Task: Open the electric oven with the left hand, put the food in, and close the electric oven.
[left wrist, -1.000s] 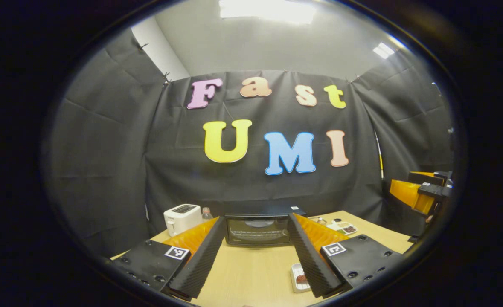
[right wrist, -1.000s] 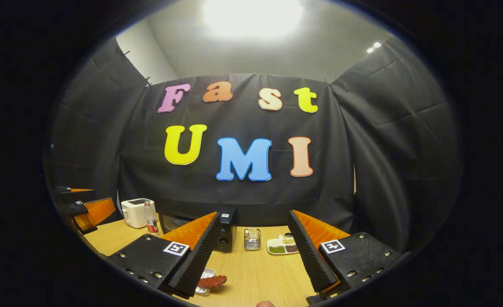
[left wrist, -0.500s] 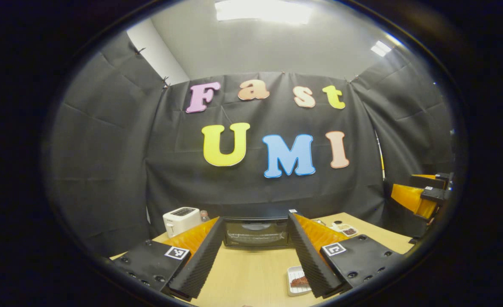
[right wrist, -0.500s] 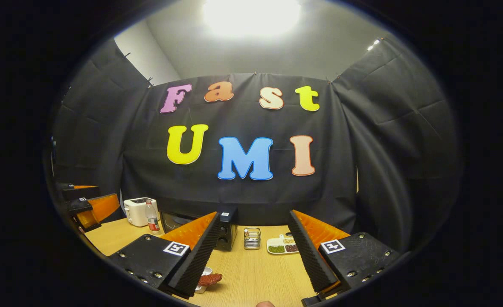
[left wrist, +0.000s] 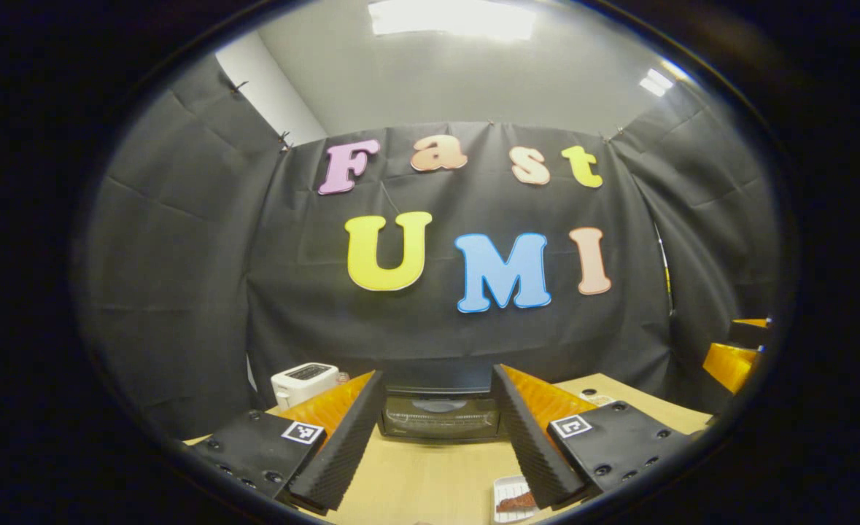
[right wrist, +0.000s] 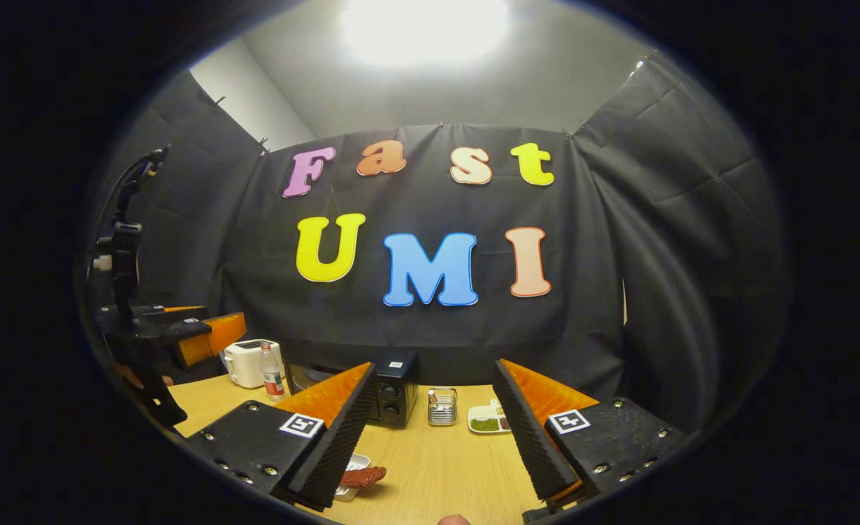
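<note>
Ahead of the left gripper [left wrist: 435, 430], jaws spread wide and empty, stands the oven [left wrist: 440, 408] with its door shut.
Food [right wrist: 362, 477] lies on a small white tray [right wrist: 353, 467] on the table [right wrist: 444, 467], just beside the right gripper [right wrist: 430, 430], which is also spread wide and empty; a toaster [left wrist: 302, 380] stands left of the oven.

One oven [left wrist: 440, 415], one toaster [left wrist: 302, 380], one bottle [right wrist: 271, 372]

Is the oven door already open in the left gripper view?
No, the oven door stands upright and closed, its glass front facing the open left gripper, which is short of it.
</note>
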A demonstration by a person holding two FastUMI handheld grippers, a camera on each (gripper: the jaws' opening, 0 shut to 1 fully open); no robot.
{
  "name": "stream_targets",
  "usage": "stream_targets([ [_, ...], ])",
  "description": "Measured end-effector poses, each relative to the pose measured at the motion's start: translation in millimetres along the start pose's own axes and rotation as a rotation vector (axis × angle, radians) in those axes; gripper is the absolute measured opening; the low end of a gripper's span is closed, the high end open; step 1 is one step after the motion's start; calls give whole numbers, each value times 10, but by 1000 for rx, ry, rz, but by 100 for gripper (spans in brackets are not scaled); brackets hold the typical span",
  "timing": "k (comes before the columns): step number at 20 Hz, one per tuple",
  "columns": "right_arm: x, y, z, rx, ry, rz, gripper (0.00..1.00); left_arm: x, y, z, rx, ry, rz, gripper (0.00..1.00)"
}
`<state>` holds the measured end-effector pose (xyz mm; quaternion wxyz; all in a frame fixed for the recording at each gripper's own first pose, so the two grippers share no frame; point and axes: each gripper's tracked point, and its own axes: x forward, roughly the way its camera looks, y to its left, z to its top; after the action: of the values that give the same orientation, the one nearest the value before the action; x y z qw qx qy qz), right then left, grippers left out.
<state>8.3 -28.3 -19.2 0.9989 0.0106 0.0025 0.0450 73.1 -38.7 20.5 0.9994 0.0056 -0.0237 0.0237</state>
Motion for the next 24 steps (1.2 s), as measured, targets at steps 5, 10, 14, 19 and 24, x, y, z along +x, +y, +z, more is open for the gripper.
stream_targets([
  [5,207,-72,3,15,10,-77,96,601,-25,-128,-15,7,-49,100],
  [10,391,-112,1,-14,20,-150,96,1193,-22,-399,-23,38,-89,97],
  [14,413,-171,-46,-33,36,-219,96,1583,-23,-633,-18,65,-117,98],
  [19,395,-254,-124,-48,65,-306,96,1973,-63,-934,-15,107,-154,98],
  [24,351,-249,-220,-61,106,-371,96,2345,-117,-1269,-9,153,-184,100],
])
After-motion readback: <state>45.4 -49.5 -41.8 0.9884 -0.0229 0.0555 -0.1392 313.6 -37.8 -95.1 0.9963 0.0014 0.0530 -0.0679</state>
